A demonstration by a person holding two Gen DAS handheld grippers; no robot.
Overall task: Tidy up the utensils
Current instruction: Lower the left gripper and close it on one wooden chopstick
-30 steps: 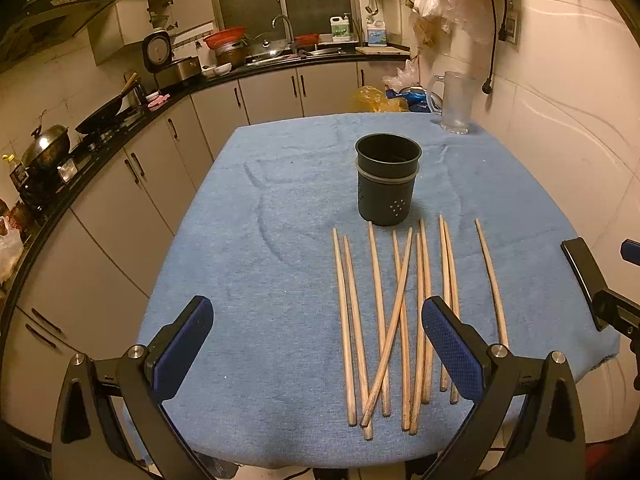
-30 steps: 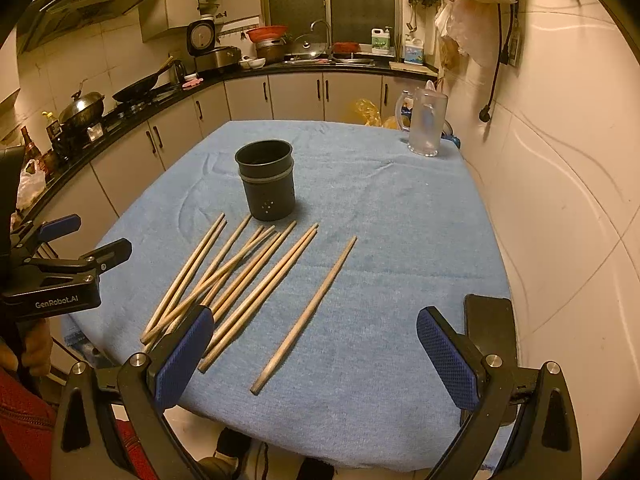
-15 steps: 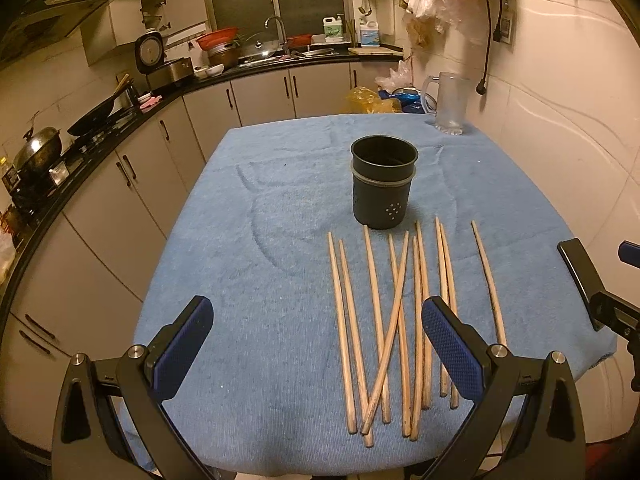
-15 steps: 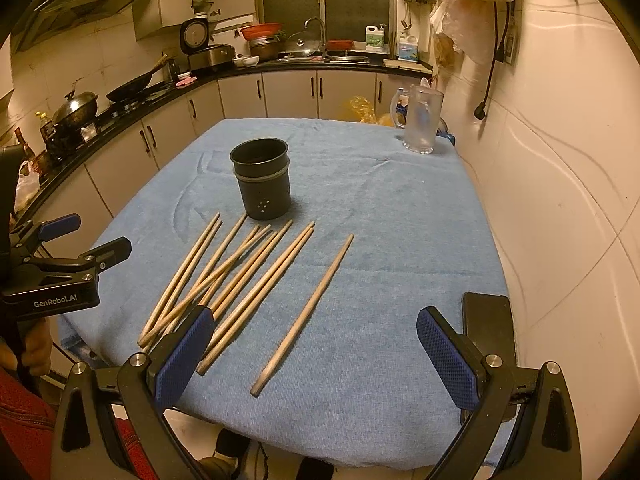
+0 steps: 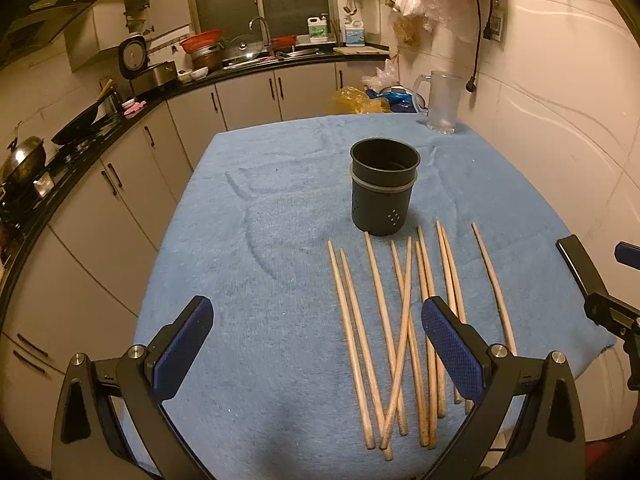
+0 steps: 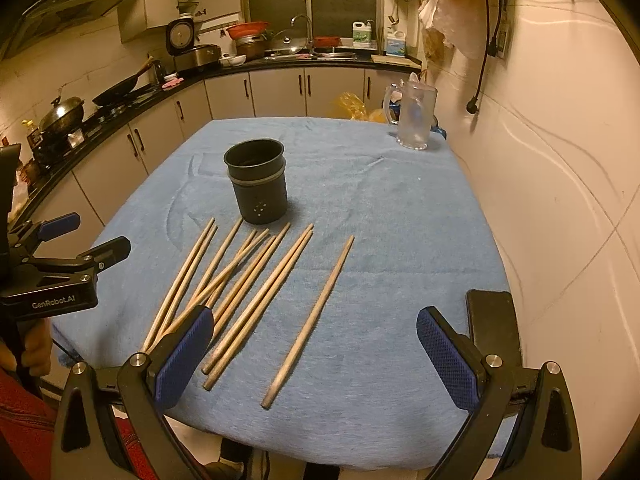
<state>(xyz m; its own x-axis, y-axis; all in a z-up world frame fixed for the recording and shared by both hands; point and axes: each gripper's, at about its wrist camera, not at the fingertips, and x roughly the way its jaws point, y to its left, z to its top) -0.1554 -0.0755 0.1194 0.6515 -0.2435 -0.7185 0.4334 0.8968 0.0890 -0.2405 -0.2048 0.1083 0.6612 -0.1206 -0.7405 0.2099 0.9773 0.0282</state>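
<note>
A table covered with a blue terry cloth [image 5: 256,264] is being viewed from both wrist cameras. A dark grey cylindrical utensil holder with small drain holes [image 5: 383,187] is standing upright near the middle of the cloth, and nothing can be made out inside it. A loose row of long wooden chopsticks [image 5: 394,332] is lying flat on the cloth just in front of the holder, their far tips close to its base; one stick is crossing diagonally over its neighbours. A single wooden chopstick [image 6: 310,322] is lying apart from the rest, on the side nearer the wall.

The left gripper [image 5: 318,344] is being held above the near edge of the table, its blue-padded fingers [image 5: 182,346] spread wide with nothing between them. The right gripper [image 6: 314,354] is likewise being held wide open and empty above the near edge, over the single stick's near end. A clear glass pitcher with a handle [image 6: 414,118] is standing at the far corner by the wall, and a flat black rectangular object [image 6: 494,320] is lying at the cloth's wall-side edge.
</note>
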